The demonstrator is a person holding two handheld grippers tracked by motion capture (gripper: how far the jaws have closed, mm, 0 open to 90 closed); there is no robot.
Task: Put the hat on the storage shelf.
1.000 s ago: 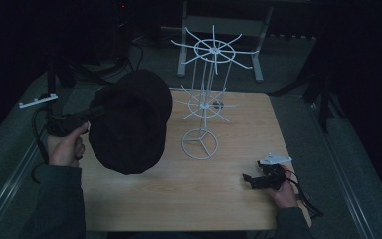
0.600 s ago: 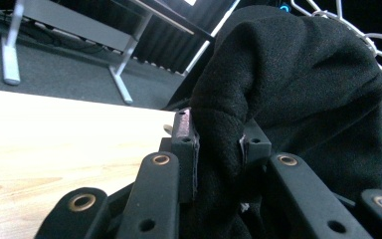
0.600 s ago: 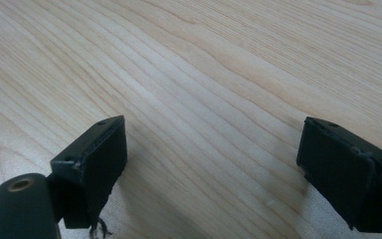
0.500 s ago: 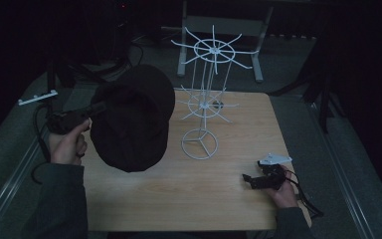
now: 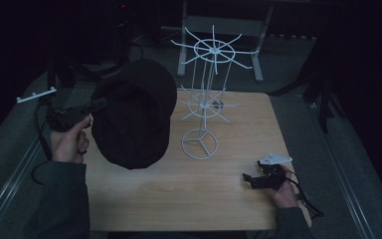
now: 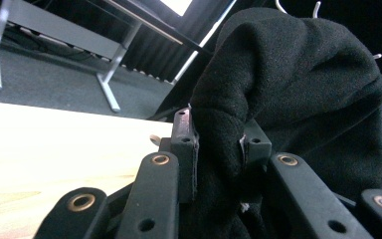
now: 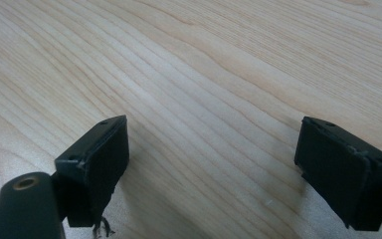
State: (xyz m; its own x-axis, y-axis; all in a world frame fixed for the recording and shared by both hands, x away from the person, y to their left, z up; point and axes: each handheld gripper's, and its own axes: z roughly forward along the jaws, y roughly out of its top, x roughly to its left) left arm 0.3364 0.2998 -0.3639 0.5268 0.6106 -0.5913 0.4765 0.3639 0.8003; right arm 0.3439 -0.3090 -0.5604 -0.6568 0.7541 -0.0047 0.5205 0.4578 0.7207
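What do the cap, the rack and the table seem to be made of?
Cap: black woven or felted fabric, matte; its nap is fuzzy and it folds softly where the left gripper pinches it. Rack: thin wire, probably metal, coated glossy white, judging by its slim spokes and rings. Table: pale wood or wood-look laminate with a smooth finish and clear grain lines.

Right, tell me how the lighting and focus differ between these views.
High view: dim and dark, the black hat nearly merging with the background. Left gripper view: bright glare on the table, hat fabric crisp. Right gripper view: evenly lit wood grain, soft shadows beneath the open jaws.
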